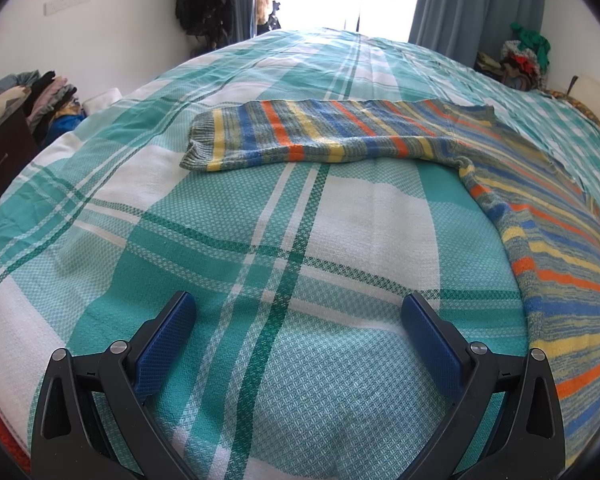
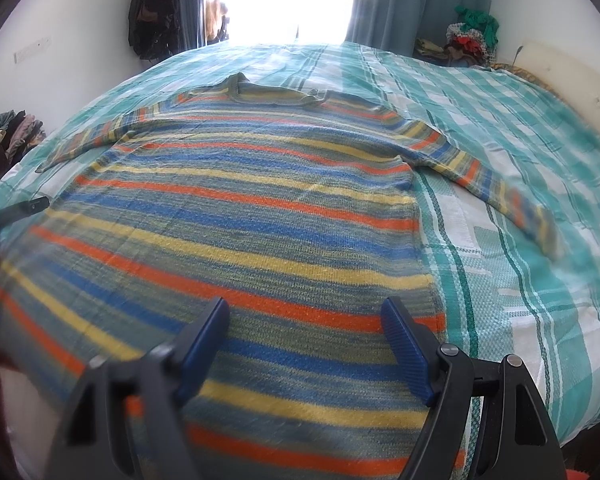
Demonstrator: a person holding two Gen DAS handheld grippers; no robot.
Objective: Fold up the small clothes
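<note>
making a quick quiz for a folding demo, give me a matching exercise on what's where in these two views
Things
1. sweater
2. left gripper
3. right gripper
4. curtain

Places or states
A. hangs beside the bright window
B. open over bare plaid bedspread
C. spread flat on the bed, sleeves out
D. open over the striped knit

Pairs: 1-C, 2-B, 3-D, 4-A
</note>
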